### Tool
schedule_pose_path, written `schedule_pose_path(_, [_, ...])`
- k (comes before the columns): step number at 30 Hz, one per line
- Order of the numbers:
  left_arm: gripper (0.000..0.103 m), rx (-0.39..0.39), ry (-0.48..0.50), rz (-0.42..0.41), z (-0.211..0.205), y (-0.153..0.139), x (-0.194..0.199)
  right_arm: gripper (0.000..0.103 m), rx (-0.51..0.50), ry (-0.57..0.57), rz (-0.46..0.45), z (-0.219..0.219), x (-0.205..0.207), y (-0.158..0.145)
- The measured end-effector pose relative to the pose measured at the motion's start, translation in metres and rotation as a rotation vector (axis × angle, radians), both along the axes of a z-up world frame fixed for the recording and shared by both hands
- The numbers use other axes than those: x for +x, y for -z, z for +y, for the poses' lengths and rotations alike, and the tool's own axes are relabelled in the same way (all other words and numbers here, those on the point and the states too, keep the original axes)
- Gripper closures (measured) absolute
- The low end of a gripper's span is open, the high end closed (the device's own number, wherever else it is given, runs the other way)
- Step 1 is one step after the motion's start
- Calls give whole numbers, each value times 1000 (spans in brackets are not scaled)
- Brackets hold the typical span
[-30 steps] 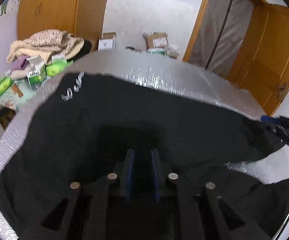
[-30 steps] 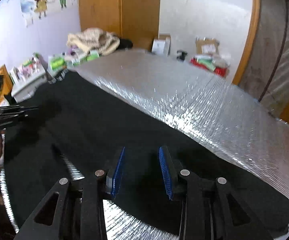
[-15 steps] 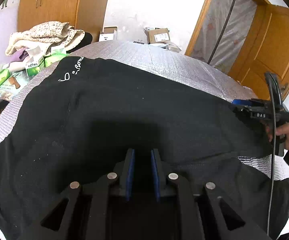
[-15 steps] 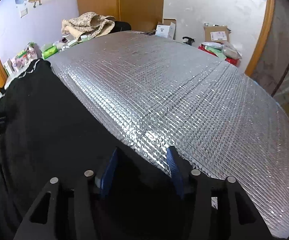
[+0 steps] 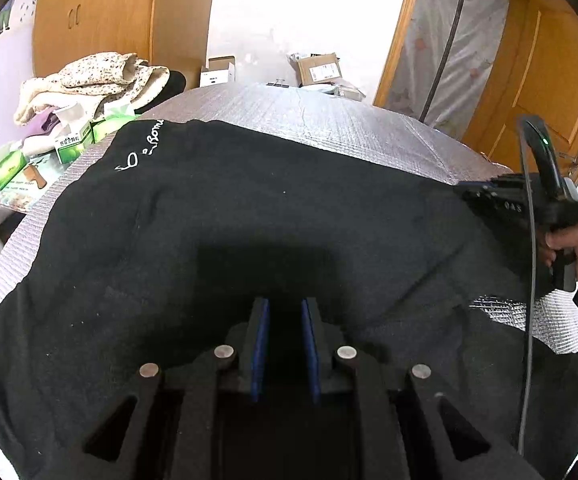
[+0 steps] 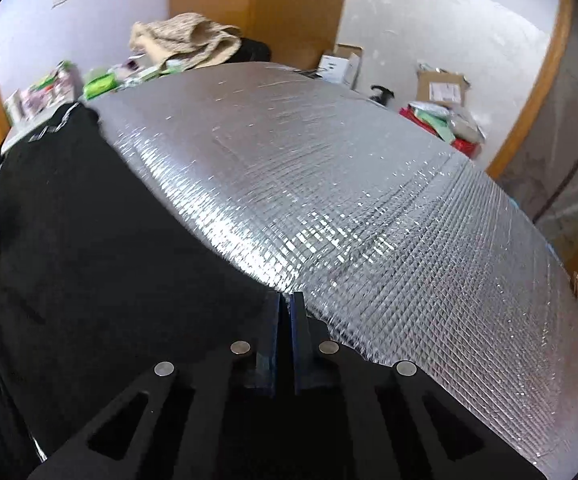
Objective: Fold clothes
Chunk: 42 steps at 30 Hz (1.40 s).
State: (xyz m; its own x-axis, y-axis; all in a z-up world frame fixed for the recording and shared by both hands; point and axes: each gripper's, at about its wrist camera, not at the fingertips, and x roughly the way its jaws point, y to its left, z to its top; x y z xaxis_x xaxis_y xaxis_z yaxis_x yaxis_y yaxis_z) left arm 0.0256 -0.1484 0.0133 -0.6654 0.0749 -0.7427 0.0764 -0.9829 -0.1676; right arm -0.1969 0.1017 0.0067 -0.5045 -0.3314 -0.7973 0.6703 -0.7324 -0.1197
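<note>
A black garment (image 5: 249, 200) with white lettering (image 5: 141, 152) lies spread over the silver foil-covered table (image 5: 329, 120). My left gripper (image 5: 284, 304) sits low on its near part. The blue pads stand a narrow gap apart with dark cloth bunched between them. My right gripper (image 6: 287, 296) is at the garment's (image 6: 89, 240) edge where it meets the foil (image 6: 369, 200). Its pads are pressed almost together on the black edge. In the left wrist view the right gripper (image 5: 473, 194) is at the garment's right side, with a hand (image 5: 573, 244) on its handle.
A heap of beige clothes (image 5: 89, 80) and green boxes (image 5: 73, 144) crowd the far left corner. Cardboard boxes (image 5: 317, 68) stand on the floor beyond the table. A wooden door (image 5: 549, 80) is at the right. Bare foil stretches to the right of the garment.
The garment has come down and now lies flatter on the foil. My right gripper moved to the garment's right edge and went from open to shut. The left gripper's pads kept their gap.
</note>
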Motion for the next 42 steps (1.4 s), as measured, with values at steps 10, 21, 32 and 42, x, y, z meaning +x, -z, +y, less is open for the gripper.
schedule_pose_path(10, [86, 4, -1, 0, 1, 0, -1, 80, -52, -4, -23, 24, 29, -15])
schedule_pose_path(21, [86, -6, 0, -1, 2, -1, -2, 74, -73, 260, -48, 161, 37, -10])
schedule_pose_path(32, [86, -105, -7, -12, 16, -6, -2, 72, -44, 626, -8, 297, 67, -12])
schedule_pose_path(42, [86, -49, 177, 118, 100, -53, 6, 71, -126, 904, 12, 380, 89, -24])
